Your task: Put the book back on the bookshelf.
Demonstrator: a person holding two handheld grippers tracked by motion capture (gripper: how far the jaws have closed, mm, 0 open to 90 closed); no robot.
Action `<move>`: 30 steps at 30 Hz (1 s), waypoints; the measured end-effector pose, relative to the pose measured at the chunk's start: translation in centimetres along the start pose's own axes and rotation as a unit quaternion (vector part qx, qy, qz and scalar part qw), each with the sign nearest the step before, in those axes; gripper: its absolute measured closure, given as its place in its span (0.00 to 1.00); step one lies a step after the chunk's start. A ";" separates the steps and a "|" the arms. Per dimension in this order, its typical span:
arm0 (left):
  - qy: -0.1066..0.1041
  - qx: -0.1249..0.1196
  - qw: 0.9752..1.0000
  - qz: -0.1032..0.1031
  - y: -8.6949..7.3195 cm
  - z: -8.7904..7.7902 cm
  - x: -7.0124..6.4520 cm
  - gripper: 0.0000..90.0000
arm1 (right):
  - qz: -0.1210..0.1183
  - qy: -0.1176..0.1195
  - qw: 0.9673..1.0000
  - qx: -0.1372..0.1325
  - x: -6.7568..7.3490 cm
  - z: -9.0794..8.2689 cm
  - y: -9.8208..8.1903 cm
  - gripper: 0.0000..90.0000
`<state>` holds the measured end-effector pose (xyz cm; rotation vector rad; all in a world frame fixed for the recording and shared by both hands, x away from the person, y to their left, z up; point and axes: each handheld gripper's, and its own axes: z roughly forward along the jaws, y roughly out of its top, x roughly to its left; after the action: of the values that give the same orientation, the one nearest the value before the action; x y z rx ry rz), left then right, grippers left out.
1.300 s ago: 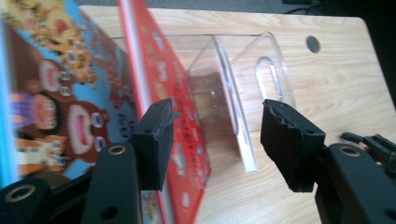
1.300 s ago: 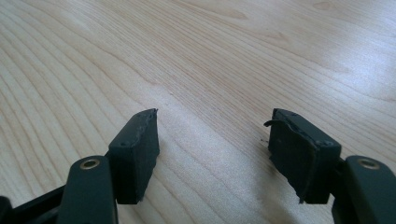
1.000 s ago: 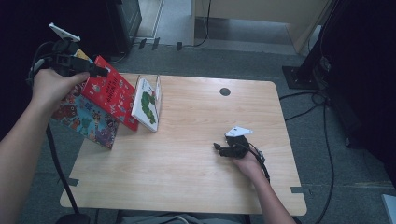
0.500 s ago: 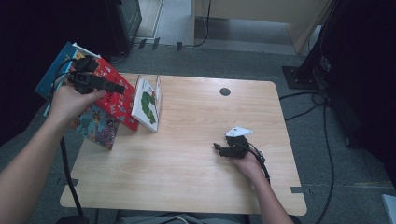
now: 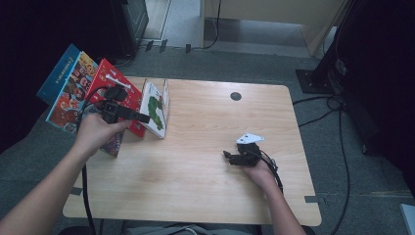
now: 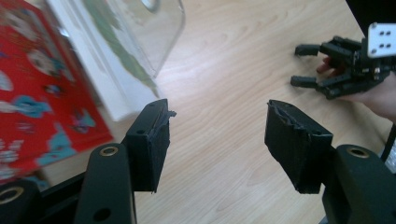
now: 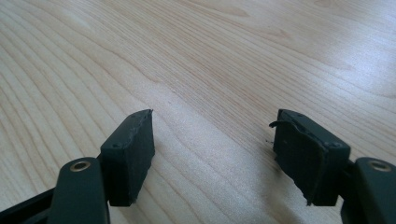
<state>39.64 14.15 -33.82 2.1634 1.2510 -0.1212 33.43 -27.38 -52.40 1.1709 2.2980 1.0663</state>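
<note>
We are reaching for books beside the clear acrylic stand (image 5: pixel 165 100).
Both grippers, left (image 6: pixel 217 140) and right (image 7: pixel 212 154), are gaping, gripping nothing; the white picture book (image 5: pixel 152 108) is standing, the red one (image 5: pixel 108 81) waiting.

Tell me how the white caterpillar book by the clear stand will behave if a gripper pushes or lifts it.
The white book looks thin and leans against the clear stand, so a sideways push would probably tip or slide it. Its cover looks glossy, so the pads may slip. Held by one edge, it would likely flex a little. The open left gripper is close beside it.
</note>
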 end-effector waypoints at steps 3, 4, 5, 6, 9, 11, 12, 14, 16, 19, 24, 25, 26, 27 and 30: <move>-0.037 0.008 0.999 0.000 -0.9 1.8 -0.5 0.46 | -0.001 0.000 1.000 0.000 0.1 0.0 0.0 0.30; -0.046 0.007 0.999 -0.001 -1.1 2.1 -0.6 0.46 | -0.001 0.001 1.000 0.000 0.1 0.0 0.0 0.30; -0.050 0.007 0.999 0.000 -1.3 2.4 -0.8 0.46 | -0.001 0.000 1.000 0.000 0.1 0.0 0.0 0.30; -0.050 0.007 0.999 0.000 -1.3 2.4 -0.8 0.46 | -0.001 0.000 1.000 0.000 0.1 0.0 0.0 0.30; -0.051 0.013 0.999 0.015 -2.2 3.8 -1.6 0.46 | -0.002 0.000 1.000 0.001 0.1 0.0 0.0 0.30; -0.057 0.018 0.998 0.018 -2.6 4.7 -2.0 0.46 | 0.000 0.001 1.000 0.001 0.1 0.0 0.0 0.30; -0.055 0.024 0.998 0.025 -3.0 5.4 -2.3 0.46 | 0.000 0.000 1.000 0.001 0.1 0.0 0.0 0.30; -0.056 0.027 0.998 0.026 -3.1 5.8 -2.4 0.45 | 0.000 0.000 1.000 0.001 0.1 0.0 0.0 0.30; -0.060 0.029 0.997 0.028 -3.4 6.5 -2.6 0.45 | -0.001 -0.001 1.000 0.001 0.1 0.0 0.0 0.30; -0.068 0.028 0.997 0.031 -4.0 7.9 -2.7 0.45 | 0.000 -0.001 1.000 0.001 0.1 0.1 0.0 0.29; -0.058 0.042 0.997 0.038 -4.7 9.7 -2.8 0.46 | 0.003 -0.002 1.000 0.003 0.2 0.1 0.0 0.29; -0.054 0.047 0.997 0.040 -5.0 10.3 -2.9 0.45 | 0.003 -0.002 1.000 0.003 0.3 0.1 0.0 0.29; -0.055 0.048 0.996 0.041 -5.2 10.6 -2.8 0.45 | 0.003 -0.002 1.000 0.003 0.3 0.1 0.0 0.29; -0.055 0.049 0.996 0.040 -5.3 10.8 -2.8 0.45 | 0.003 -0.002 1.000 0.003 0.3 0.1 0.0 0.29; -0.057 0.048 0.996 0.038 -5.7 11.4 -2.6 0.45 | 0.002 -0.002 1.000 0.003 0.3 0.1 0.0 0.29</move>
<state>36.11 7.80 -44.66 2.2486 1.1172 -0.2750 33.28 -27.11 -52.42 1.1782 2.2986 1.0595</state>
